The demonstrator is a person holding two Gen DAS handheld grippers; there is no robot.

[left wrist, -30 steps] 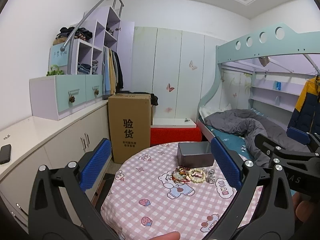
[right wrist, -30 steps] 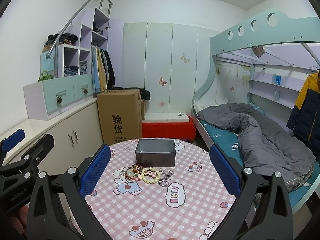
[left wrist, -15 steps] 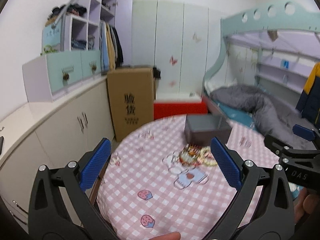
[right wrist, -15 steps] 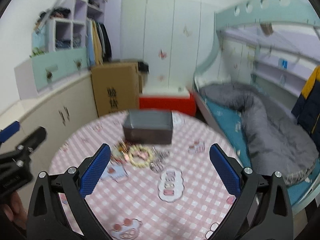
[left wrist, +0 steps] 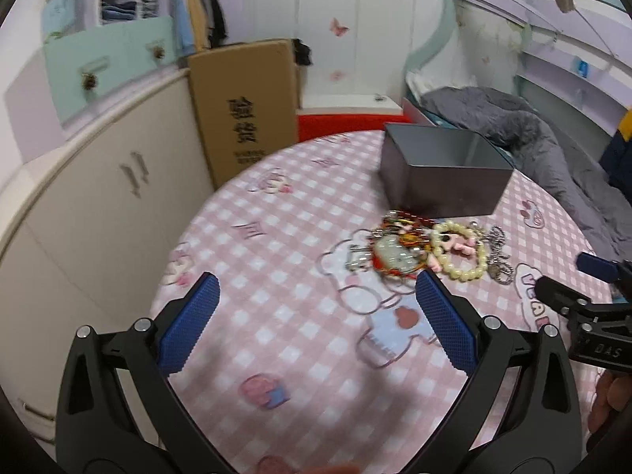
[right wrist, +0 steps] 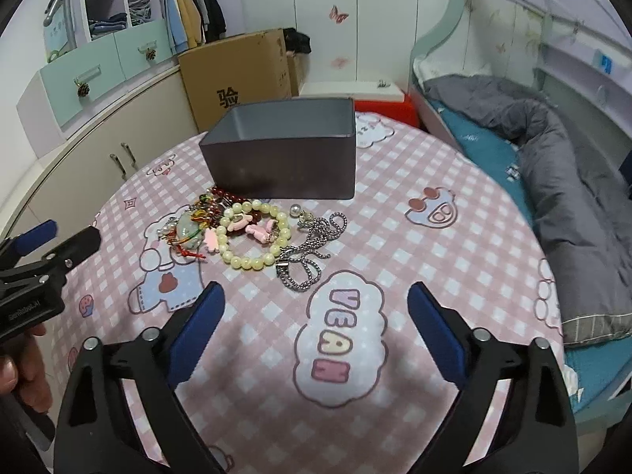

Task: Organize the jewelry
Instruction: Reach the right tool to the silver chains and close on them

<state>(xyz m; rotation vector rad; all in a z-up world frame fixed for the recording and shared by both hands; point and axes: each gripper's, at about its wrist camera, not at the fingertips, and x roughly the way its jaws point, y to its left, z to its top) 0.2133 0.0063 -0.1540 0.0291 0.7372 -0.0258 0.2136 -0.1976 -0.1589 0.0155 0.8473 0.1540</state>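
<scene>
Jewelry pile (right wrist: 252, 237) on the worktop (right wrist: 395, 205) just in front of the grey box (right wrist: 284, 158), above the right gripper (right wrist: 316, 328), jaws wide but just closing, nothing between, left gripper (left wrist: 316, 316) open, pile at its upper right

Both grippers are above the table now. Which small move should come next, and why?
Probably lower the right gripper onto the chain: its jaws, just closing a little, hold nothing, the chain lies nearest, and the box looks empty.
</scene>
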